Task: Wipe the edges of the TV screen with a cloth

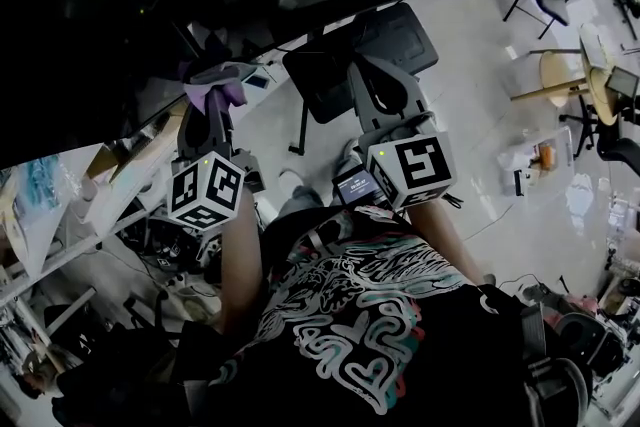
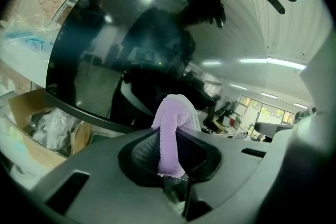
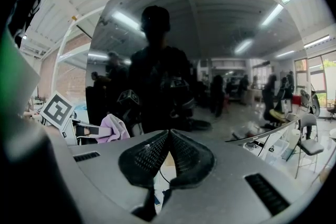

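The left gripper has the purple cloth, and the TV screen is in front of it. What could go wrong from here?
1. The left gripper pinches the purple cloth only as a narrow fold; dragging it along the edge of the TV screen may pull it loose.
2. The cloth covers little of the jaws, so bare plastic might rub the glass.
3. The right gripper, shut and empty, faces the screen and could bump it.

my cloth [image 2: 176, 110] is pale lilac. the tv screen [image 2: 94, 44] is glossy black. my left gripper [image 2: 170, 138] and right gripper [image 3: 168, 132] are grey, with black, finely ribbed pads [image 3: 144, 157]; their 2 marker cubes [image 1: 420, 167] carry black-and-white square patterns. my shirt [image 1: 370, 335] is black with white, teal and pink swirls.
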Available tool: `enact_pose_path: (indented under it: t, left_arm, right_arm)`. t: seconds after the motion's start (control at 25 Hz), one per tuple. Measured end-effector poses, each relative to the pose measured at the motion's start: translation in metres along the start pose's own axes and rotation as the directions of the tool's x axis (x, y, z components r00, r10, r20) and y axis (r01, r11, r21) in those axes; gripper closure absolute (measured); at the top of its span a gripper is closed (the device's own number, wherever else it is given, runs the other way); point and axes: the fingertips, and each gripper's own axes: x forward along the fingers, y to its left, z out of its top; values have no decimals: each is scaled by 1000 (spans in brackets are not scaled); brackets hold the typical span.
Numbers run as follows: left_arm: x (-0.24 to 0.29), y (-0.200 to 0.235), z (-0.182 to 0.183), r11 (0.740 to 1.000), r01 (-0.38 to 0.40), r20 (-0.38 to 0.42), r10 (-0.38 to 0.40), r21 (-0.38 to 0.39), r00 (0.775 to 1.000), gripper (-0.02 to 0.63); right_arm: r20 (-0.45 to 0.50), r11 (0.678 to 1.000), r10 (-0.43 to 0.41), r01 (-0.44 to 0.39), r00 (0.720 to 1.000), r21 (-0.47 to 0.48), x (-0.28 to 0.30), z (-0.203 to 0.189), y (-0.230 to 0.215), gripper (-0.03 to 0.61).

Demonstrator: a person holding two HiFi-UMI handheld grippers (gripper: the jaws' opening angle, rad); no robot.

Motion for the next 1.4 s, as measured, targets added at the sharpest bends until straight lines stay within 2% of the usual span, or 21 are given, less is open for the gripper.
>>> enact_pose_path:
  t: [0.48, 1.16, 1.4]
  left_arm:
    - [16, -23, -5, 999, 31, -20, -31, -11, 999, 559]
    - [36, -62, -15, 992, 92, -40, -96, -86, 995, 558]
    - [49, -80, -22, 989, 118, -56, -123, -88, 991, 558]
  right_arm:
    - [-2, 1000, -17, 17, 1000, 14, 0, 2, -21, 548]
    - [12, 998, -44, 44, 999, 33, -7, 6, -54, 548]
    - [3, 997, -67, 67, 998, 42, -10, 1, -73, 548]
